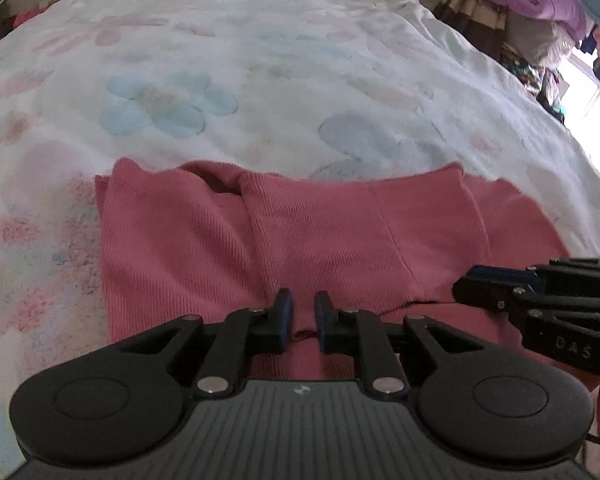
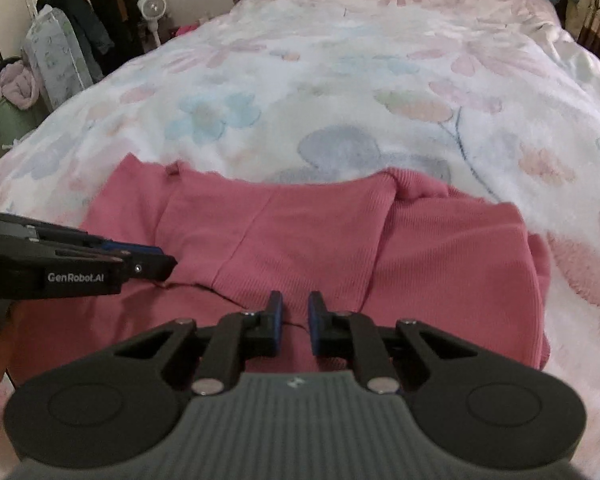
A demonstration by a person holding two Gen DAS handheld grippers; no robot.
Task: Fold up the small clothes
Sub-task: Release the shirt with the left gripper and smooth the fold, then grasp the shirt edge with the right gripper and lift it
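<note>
A pink ribbed garment lies spread on the bed, at the near edge of its pale floral blanket, partly folded with both sides turned in over the middle. Its far edge runs across the bed in a rough line, and the open blanket stretches away beyond it toward the far end.

At the left, the left tool sits low over the near part of the garment, pointing toward the far edge of the bed. Its two blue-padded fingers stand apart with a narrow gap between them, and pink cloth shows in that gap; a small wrinkle of fabric lies just under the fingertips. Whether the pads touch the cloth cannot be told. In the right wrist view the same tool comes in from the left edge, its tip lying over the left near part of the garment, beside the seam of the folded panel.

At the right, the right tool hovers over the near middle-right part of the garment, also pointing up the bed. Its fingers are likewise parted by a narrow gap, with nothing clamped between them and a dark thread or crease of cloth just below. The folded right side of the garment reaches past it toward the right edge of the bed.

Hanging clothes and a small white fan stand beyond the bed's far left corner.
</note>
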